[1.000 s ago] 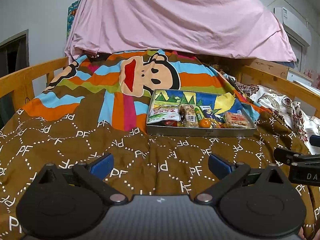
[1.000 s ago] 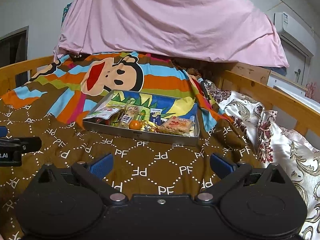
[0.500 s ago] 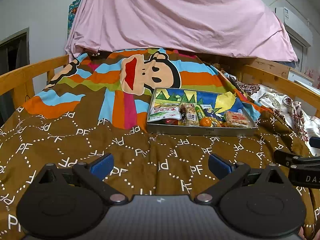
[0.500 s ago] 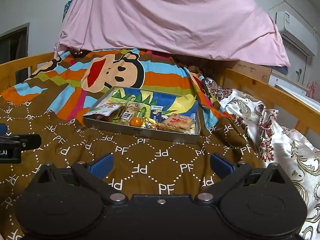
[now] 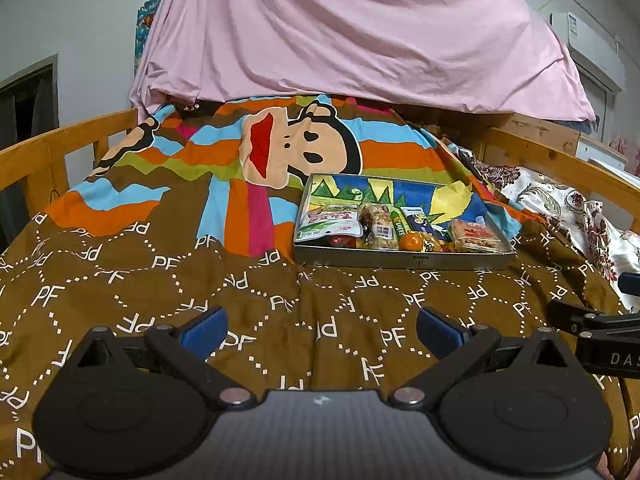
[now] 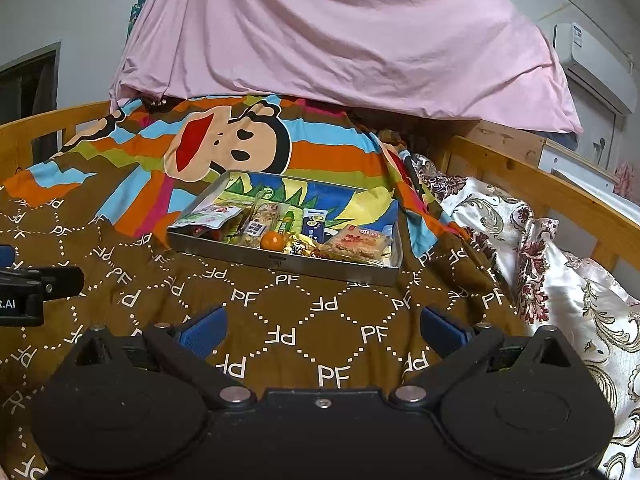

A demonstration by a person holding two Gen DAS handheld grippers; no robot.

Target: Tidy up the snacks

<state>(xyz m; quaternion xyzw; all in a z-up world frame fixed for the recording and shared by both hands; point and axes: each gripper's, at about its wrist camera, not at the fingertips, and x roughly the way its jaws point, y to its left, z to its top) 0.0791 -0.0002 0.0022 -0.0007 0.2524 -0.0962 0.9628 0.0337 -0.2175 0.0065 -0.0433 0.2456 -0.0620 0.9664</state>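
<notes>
A shallow metal tray (image 5: 400,261) (image 6: 304,266) lies on the brown patterned blanket, ahead of both grippers. Inside it are several snacks: a white-green pouch (image 5: 330,222) (image 6: 208,215), a clear nut bar (image 5: 380,224) (image 6: 258,222), a small orange (image 5: 412,241) (image 6: 272,240), a blue packet (image 5: 418,218) (image 6: 315,226) and a pink-red cracker pack (image 5: 476,236) (image 6: 358,243). My left gripper (image 5: 320,326) hangs open over the blanket, short of the tray. My right gripper (image 6: 322,326) is open too, empty, just in front of the tray.
Wooden bed rails (image 5: 52,152) (image 6: 540,184) run along both sides. A pink sheet (image 5: 360,32) hangs behind the bed. A floral satin quilt (image 6: 568,280) lies bunched at the right. An air conditioner (image 6: 592,60) is on the right wall.
Both grippers have drifted slightly, so the tray sits a little nearer and lower in both views. Both stay open and empty; the snacks have not moved.
</notes>
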